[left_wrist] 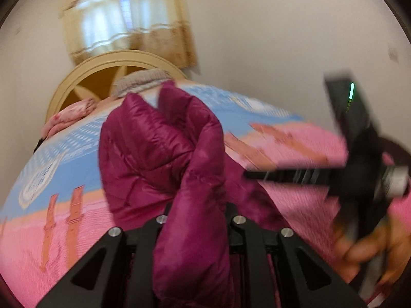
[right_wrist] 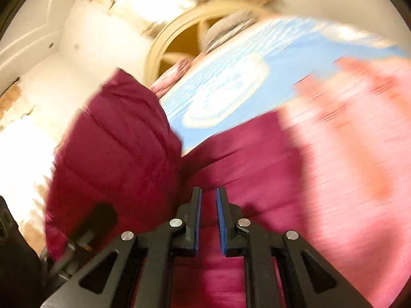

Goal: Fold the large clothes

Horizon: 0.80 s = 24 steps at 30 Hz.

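One magenta quilted puffer jacket (left_wrist: 159, 143), shiny and puffy with stitched channels, is bunching up above a bed. The left gripper (left_wrist: 196, 213) is clamping a thick fold of it between its two black fingers, and the fabric is spilling up and over the jaws, hiding the pads. The rest of the jacket is lying on the bedspread (left_wrist: 295, 143), a ribbed, woven-looking cover printed in pink, orange and sky blue.

From the right wrist view, the right gripper (right_wrist: 208, 215) is hovering over the flat part of the jacket (right_wrist: 246, 154). Its two blue ridged pads (right_wrist: 197, 220) are standing nearly together with only a thin gap, and nothing is showing between them. A raised lump of jacket is sitting to its left in that view.

In the left wrist view a hand (left_wrist: 370, 251) is gripping the right gripper's black handle at the right edge, blurred.

At the head of the bed one cream arched headboard (left_wrist: 84, 82) is standing, with a grey knitted item (left_wrist: 141, 82) and pink bedding (left_wrist: 69, 115) bundled against it. One curtained window (left_wrist: 123, 12) is glowing above. Bare bedspread is lying open on both sides of the jacket.
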Motion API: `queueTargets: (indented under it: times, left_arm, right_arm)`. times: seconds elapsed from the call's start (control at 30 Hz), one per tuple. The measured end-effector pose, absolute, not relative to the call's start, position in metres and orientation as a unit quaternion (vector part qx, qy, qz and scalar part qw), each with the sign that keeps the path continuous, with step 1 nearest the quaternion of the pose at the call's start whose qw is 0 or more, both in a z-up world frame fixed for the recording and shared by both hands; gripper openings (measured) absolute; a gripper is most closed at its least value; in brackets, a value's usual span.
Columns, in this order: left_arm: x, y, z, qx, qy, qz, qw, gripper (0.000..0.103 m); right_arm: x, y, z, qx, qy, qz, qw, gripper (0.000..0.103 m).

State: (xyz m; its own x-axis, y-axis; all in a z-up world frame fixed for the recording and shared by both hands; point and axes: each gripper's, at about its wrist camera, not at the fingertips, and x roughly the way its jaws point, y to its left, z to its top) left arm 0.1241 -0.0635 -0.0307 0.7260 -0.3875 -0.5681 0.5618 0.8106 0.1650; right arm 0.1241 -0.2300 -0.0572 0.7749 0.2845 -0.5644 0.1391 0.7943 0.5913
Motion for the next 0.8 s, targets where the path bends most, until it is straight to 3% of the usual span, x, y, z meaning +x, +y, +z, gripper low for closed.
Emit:
queueTargets:
  times: [0.23, 0.3, 0.33, 0.37, 0.47, 0.67, 0.7, 0.73, 0.77, 0.8]
  left_arm:
    - [0.100, -0.120, -0.083, 0.267, 0.269, -0.259, 0.888, 0.018]
    - [0.095, -0.124, -0.092, 0.279, 0.267, -0.262, 0.884, 0.019]
    - [0.095, -0.125, -0.095, 0.281, 0.265, -0.262, 0.884, 0.019]
    - [0.092, -0.125, -0.102, 0.286, 0.260, -0.264, 0.884, 0.020]
    - [0.088, -0.123, -0.105, 0.287, 0.251, -0.268, 0.885, 0.020]
    - [0.100, -0.107, -0.096, 0.246, 0.268, -0.294, 0.884, 0.021]
    - [0.100, -0.104, -0.092, 0.244, 0.270, -0.298, 0.882, 0.027]
    - [0.098, -0.099, -0.087, 0.240, 0.275, -0.307, 0.879, 0.036]
    - [0.095, -0.091, -0.081, 0.235, 0.281, -0.323, 0.873, 0.041]
    - [0.090, -0.084, -0.076, 0.231, 0.284, -0.336, 0.868, 0.050]
  right_arm:
    - [0.095, -0.294, -0.070, 0.362, 0.323, 0.001, 0.875, 0.014]
    - [0.094, -0.306, -0.070, 0.379, 0.322, 0.020, 0.867, 0.042]
    - [0.094, -0.309, -0.068, 0.385, 0.316, 0.029, 0.866, 0.070]
    - [0.094, -0.311, -0.065, 0.394, 0.302, 0.044, 0.867, 0.083]
    - [0.113, -0.308, -0.051, 0.398, 0.292, 0.101, 0.864, 0.083]
    - [0.178, -0.264, -0.058, 0.269, 0.423, 0.134, 0.855, 0.080]
    - [0.186, -0.256, -0.061, 0.249, 0.434, 0.136, 0.855, 0.072]
    - [0.190, -0.252, -0.064, 0.235, 0.443, 0.131, 0.855, 0.041]
    - [0.197, -0.248, -0.068, 0.225, 0.455, 0.122, 0.853, 0.022]
    - [0.203, -0.249, -0.072, 0.233, 0.457, 0.119, 0.850, 0.021]
